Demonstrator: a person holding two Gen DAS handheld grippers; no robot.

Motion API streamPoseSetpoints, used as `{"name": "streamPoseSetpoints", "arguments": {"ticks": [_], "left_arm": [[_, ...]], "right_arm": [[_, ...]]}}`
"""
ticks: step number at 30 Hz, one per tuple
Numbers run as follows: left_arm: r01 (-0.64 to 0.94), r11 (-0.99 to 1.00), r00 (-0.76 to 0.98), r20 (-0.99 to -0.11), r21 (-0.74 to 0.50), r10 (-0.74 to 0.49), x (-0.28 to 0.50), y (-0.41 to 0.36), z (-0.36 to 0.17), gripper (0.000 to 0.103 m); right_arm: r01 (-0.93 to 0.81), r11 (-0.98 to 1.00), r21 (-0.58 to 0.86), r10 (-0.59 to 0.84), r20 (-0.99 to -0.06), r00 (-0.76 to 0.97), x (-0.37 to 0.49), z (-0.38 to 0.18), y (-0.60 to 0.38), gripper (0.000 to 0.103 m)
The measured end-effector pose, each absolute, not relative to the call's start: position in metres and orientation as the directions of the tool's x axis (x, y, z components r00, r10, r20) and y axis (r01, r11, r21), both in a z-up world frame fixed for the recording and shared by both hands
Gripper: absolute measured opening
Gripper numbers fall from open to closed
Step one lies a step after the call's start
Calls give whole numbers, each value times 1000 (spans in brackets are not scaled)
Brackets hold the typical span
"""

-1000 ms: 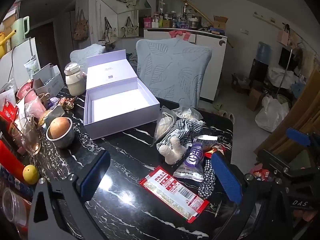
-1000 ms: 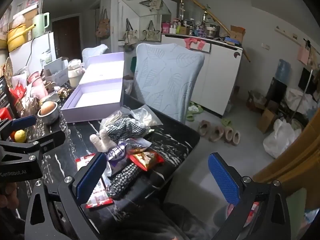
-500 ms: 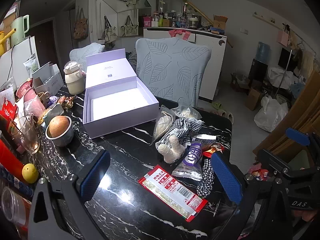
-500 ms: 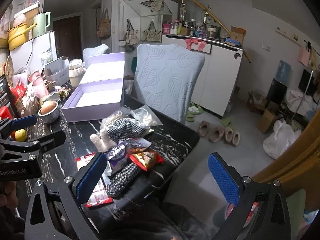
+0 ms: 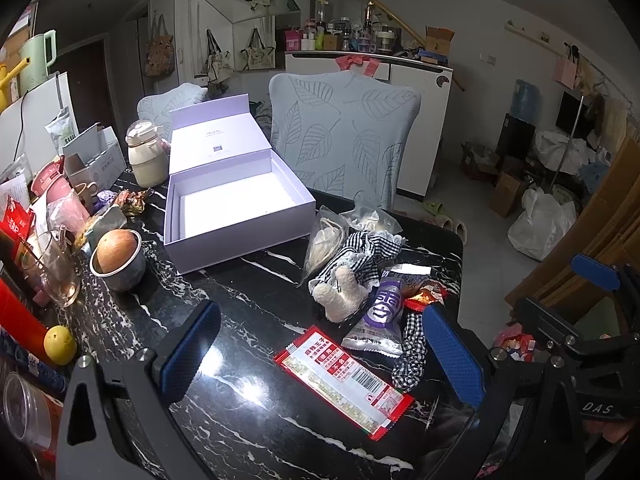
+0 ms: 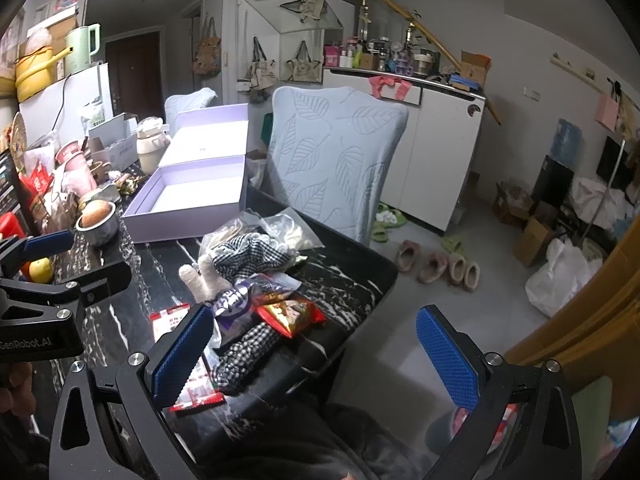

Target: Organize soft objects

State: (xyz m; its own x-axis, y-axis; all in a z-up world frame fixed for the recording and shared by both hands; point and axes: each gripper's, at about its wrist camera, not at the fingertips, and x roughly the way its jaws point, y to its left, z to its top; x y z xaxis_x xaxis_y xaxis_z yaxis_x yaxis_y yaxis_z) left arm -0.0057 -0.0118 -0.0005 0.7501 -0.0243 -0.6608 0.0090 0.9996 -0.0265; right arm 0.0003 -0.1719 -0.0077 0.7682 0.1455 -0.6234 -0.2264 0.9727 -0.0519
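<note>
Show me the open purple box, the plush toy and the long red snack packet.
purple box point(image 5: 224, 210), left wrist view, white inside floor.
plush toy point(image 5: 340, 300), left wrist view, cream body.
red snack packet point(image 5: 346, 380), left wrist view, middle of label.

A lived-in home dining area: a black white-veined marble bench point(image 5: 248, 312) with a pale-blue leaf-patterned covered chair point(image 5: 344, 136) at twelve o'clock, furry pink slippers point(image 6: 436, 266) on the grey floor at three o'clock, canvas tote bags point(image 6: 260, 66) hanging on the wall.
</note>
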Motion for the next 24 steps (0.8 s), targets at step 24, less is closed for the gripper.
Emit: {"name": "streamPoseSetpoints", "arguments": {"ticks": [24], "left_arm": [[18, 999, 747, -664, -34, -36, -7, -14, 0, 103]], "right_arm": [[-220, 974, -50, 143, -618, 773, -4, -4, -178, 103]]}}
